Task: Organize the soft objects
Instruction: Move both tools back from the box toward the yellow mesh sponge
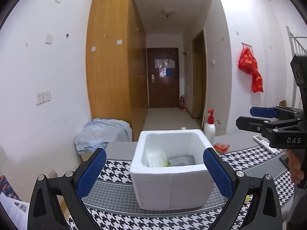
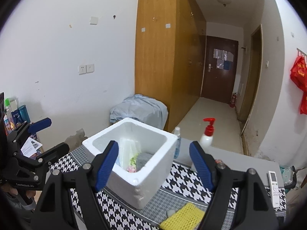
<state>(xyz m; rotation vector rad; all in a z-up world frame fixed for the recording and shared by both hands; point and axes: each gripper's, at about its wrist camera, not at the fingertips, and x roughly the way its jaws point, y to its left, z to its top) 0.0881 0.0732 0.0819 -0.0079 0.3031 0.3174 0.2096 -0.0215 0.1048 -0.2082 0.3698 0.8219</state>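
Observation:
A white foam box (image 1: 170,187) stands on the houndstooth mat (image 1: 115,169). In the box lie a white packet (image 2: 127,149), a folded grey cloth (image 2: 143,160) and something small, green and pink (image 2: 132,167). A yellow sponge (image 2: 184,218) rests on the mat in front of the box. My left gripper (image 1: 155,153) is open, short of the box and empty; the right wrist view shows it (image 2: 55,134) off to the box's left. My right gripper (image 2: 154,144) is open too, above the box's near corner, holding nothing. It shows at the right edge (image 1: 247,117) of the left wrist view.
A red-topped pump bottle (image 2: 207,136) and a small spray bottle (image 2: 177,143) stand behind the box. A white remote (image 2: 274,184) lies at the mat's right end, a red packet (image 1: 221,146) near the pump bottle. A pale blue cloth pile (image 1: 103,134) sits by the wardrobe.

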